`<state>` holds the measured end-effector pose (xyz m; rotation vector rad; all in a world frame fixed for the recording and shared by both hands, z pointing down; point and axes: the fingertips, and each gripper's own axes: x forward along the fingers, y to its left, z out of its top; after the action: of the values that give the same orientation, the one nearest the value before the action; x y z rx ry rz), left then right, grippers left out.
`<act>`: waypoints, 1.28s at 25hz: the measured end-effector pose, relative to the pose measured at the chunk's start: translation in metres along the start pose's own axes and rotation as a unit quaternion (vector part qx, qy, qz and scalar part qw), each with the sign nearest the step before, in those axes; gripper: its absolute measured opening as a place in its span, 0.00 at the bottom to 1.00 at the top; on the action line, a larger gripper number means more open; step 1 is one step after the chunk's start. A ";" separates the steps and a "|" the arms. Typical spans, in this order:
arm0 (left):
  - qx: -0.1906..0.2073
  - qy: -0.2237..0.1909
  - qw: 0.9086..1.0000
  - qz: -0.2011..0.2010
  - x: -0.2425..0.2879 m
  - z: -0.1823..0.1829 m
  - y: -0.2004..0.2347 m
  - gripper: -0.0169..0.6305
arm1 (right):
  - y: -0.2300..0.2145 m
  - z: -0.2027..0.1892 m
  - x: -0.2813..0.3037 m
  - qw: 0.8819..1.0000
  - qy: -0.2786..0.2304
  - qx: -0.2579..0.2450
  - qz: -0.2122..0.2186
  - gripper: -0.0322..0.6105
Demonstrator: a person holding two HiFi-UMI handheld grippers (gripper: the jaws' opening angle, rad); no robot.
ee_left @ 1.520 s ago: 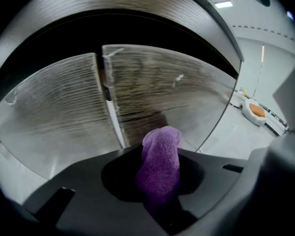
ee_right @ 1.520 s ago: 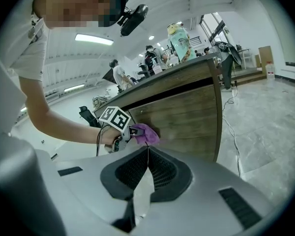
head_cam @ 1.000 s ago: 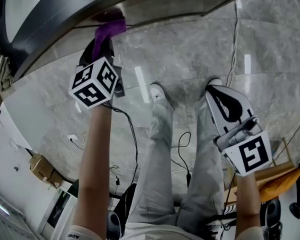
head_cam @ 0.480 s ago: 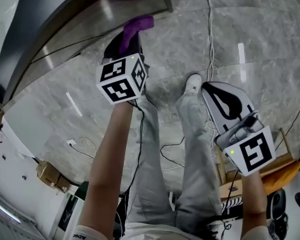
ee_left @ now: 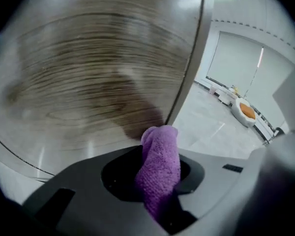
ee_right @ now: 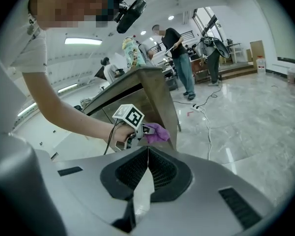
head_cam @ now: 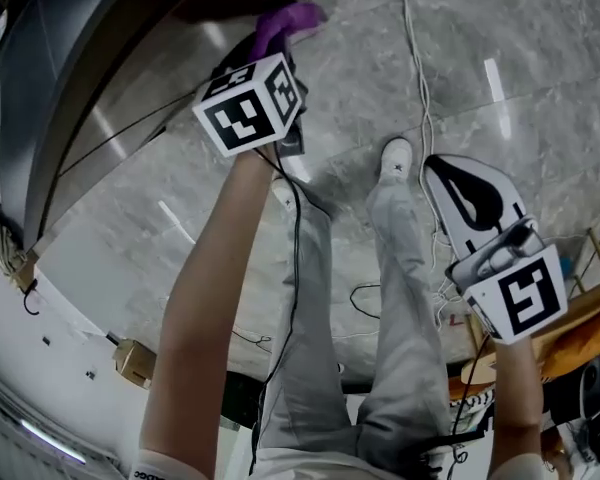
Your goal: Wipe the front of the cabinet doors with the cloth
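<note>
Your left gripper (ee_left: pixel 162 208) is clamped on the purple cloth (ee_left: pixel 160 161), which stands up out of the jaws as a bunched roll. Just past its tip is the wood-grain cabinet door (ee_left: pixel 88 73), filling everything ahead and to the left of that gripper. The cloth's dark shadow sits on the panel right at the tip, but I cannot tell whether the fabric actually touches. The door's right-hand edge (ee_left: pixel 194 58) runs just right of the cloth, and beyond it lies open grey floor (ee_left: pixel 206 127). Your right gripper (ee_right: pixel 147 149) hangs well apart, jaws closed on nothing, pointing across at the left one. You look to be mid-wipe near the door's edge. Next, press the cloth flat to the panel and sweep leftward, away from that edge, across the broad face.
</note>
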<state>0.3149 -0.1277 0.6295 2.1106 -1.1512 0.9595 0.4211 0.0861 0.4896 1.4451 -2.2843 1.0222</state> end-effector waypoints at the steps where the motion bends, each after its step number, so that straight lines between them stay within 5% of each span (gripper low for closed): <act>1: 0.000 0.001 1.000 0.001 0.000 -0.001 0.006 0.17 | 0.001 -0.002 0.001 1.000 -0.001 0.000 -0.003 0.09; 13: 0.057 0.024 0.998 0.015 -0.048 -0.036 0.129 0.17 | 0.110 0.005 0.076 1.000 -0.022 -0.001 0.015 0.09; 21: 0.039 0.039 0.997 0.045 -0.080 -0.066 0.215 0.17 | 0.166 0.008 0.113 0.999 -0.020 0.001 0.032 0.09; 32: -0.006 0.054 0.989 0.137 -0.114 -0.093 0.290 0.17 | 0.163 0.006 0.108 0.999 -0.011 -0.012 0.045 0.09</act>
<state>-0.0096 -0.1459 0.6303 1.8974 -1.4106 1.1705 0.2294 0.0503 0.4749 1.3618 -2.3890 1.0035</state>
